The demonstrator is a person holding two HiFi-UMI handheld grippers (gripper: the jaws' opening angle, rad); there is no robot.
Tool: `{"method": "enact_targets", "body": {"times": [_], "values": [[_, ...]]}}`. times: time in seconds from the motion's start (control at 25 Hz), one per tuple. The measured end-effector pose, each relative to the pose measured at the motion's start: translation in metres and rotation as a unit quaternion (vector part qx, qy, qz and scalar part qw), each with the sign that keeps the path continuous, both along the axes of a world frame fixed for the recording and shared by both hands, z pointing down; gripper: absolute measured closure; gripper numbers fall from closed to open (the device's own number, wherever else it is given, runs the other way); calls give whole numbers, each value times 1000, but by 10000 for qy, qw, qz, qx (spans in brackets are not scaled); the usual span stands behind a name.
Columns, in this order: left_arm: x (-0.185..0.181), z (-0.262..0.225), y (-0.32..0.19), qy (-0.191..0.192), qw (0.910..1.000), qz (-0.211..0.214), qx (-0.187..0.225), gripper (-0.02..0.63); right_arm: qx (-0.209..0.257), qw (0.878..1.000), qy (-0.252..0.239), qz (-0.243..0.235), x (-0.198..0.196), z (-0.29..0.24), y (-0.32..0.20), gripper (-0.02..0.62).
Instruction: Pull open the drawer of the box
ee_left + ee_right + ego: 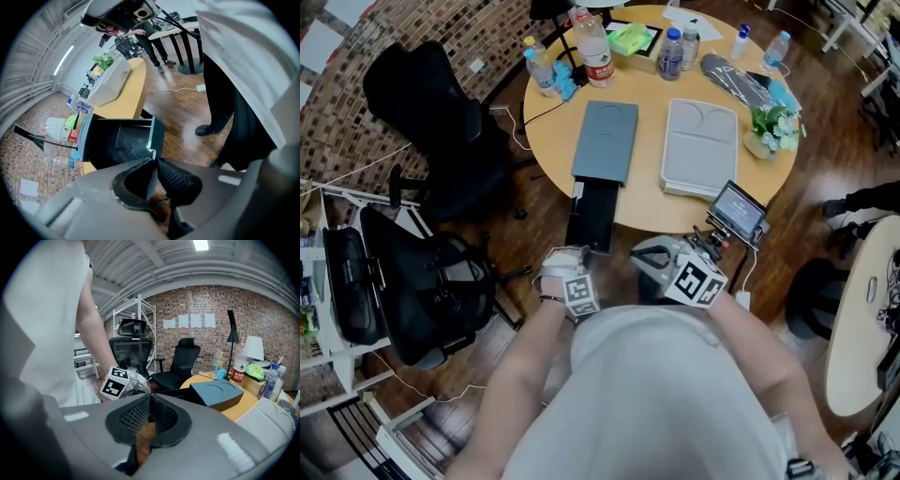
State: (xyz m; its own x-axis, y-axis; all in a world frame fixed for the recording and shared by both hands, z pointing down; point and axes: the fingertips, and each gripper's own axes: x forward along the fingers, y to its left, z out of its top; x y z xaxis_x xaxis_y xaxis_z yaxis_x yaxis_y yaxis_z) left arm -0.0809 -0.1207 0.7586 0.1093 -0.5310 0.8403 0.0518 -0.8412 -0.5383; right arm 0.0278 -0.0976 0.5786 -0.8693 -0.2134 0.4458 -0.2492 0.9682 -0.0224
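A dark grey-blue box [605,141] lies on the round wooden table [642,202]. Its black drawer [592,214] is pulled far out and sticks out past the table's near edge. In the left gripper view the drawer [119,140] stands open and empty, and its front panel [157,133] reaches down to the jaw tips. My left gripper [154,162] pinches the edge of that panel; in the head view the left gripper [577,253] is at the drawer's near end. My right gripper [641,262] hangs beside it, shut and empty [149,403], and looks toward the box [218,392].
A light grey tray-like case [701,145] lies to the right of the box. Water bottles [595,47], a small plant [773,127] and a black pouch [733,80] ring the table's far side. Black office chairs [431,122] stand at the left, and a second table [862,309] at the right.
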Motion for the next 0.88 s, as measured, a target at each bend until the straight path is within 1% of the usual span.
{"method": "enact_targets", "body": {"times": [0.24, 0.36, 0.44, 0.6, 0.72, 0.8, 0.88], "values": [[-5, 4, 2, 47, 10000, -21, -74, 554, 39, 9998, 102, 136, 2, -1, -1, 589], [-6, 3, -1, 134, 9999, -32, -22, 539, 54, 9997, 44, 250, 0, -1, -3, 589], [-6, 1, -1, 274, 9996, -27, 28, 523, 37, 9995, 38, 311, -2, -1, -3, 589], [-8, -8, 8, 666, 9977, -81, 31, 515, 83, 9990, 71, 437, -8, -5, 0, 589], [-17, -24, 17, 1033, 9940, -350, 82, 515, 147, 9983, 67, 564, -14, -11, 4, 589], [-23, -39, 21, 1485, 9863, -710, 86, 517, 176, 9977, 49, 647, -18, -16, 10, 589], [-27, -60, 22, 2023, 9727, -1129, 100, 521, 204, 9972, 47, 716, -24, -20, 18, 589]]}}
